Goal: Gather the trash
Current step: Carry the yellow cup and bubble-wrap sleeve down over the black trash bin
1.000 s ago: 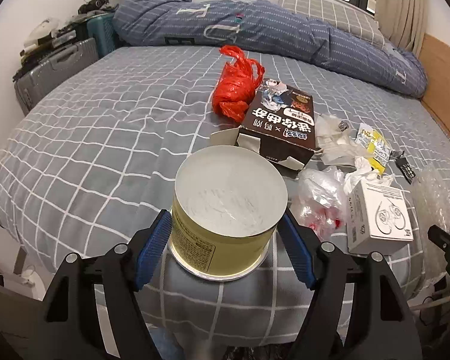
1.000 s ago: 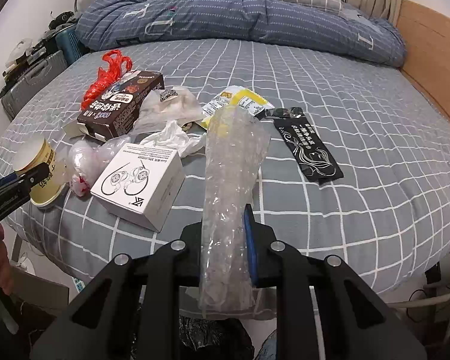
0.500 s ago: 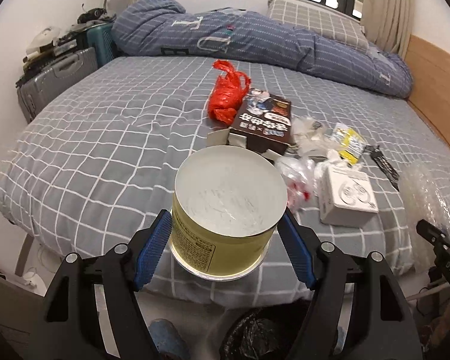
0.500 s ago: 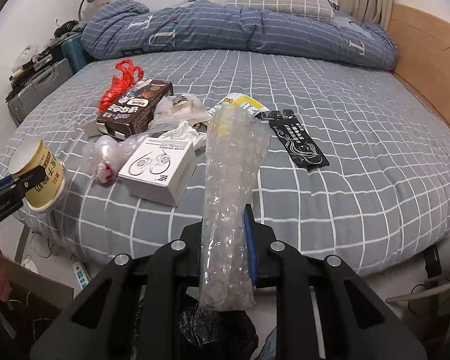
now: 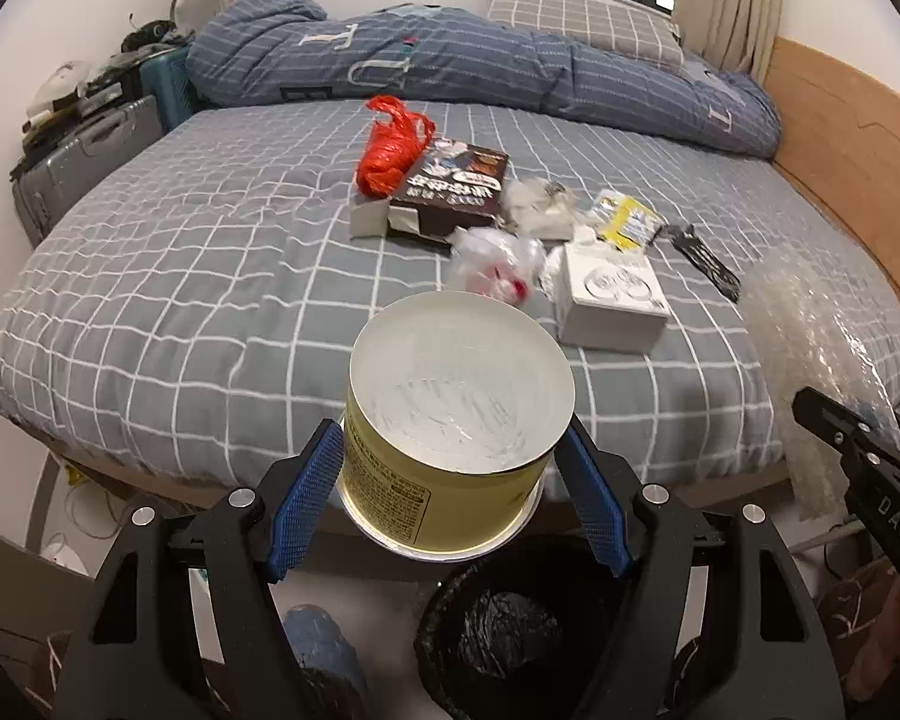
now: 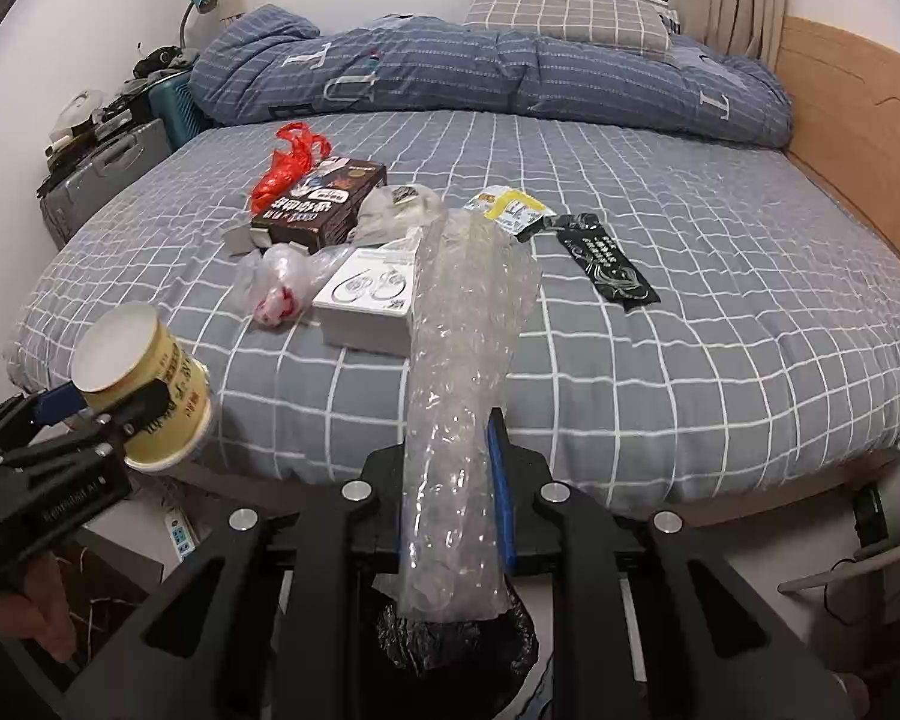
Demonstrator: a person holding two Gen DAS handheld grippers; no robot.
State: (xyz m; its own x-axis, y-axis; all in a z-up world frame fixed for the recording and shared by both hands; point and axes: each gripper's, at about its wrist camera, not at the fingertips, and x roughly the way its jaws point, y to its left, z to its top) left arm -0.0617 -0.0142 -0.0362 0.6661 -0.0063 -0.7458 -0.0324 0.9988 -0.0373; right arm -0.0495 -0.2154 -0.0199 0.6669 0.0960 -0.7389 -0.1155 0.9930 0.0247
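My left gripper (image 5: 450,480) is shut on a yellow paper cup (image 5: 450,420), white inside, held past the bed's edge above a black-lined trash bin (image 5: 510,630). The same cup (image 6: 144,390) shows at the left of the right wrist view. A long roll of clear bubble wrap (image 6: 462,408) is clamped in my right gripper (image 6: 450,498), which is shut on it, with the bin (image 6: 456,642) just below its lower end. On the grey checked bed (image 6: 690,300) lie a red plastic bag (image 5: 390,144), a dark brown carton (image 5: 450,192), a white earphone box (image 5: 612,300) and a yellow wrapper (image 5: 627,222).
A clear plastic bag (image 6: 276,282) and a black label strip (image 6: 606,264) also lie on the bed. A blue duvet (image 6: 480,78) is heaped at the far side, a wooden headboard (image 6: 858,138) at the right. Suitcases (image 5: 84,162) stand at the left; a power strip (image 6: 180,534) lies on the floor.
Both grippers have drawn back from the bed with their loads. The bed's edge and the trash bin below have come into view, and the trash on the bed looks farther away.
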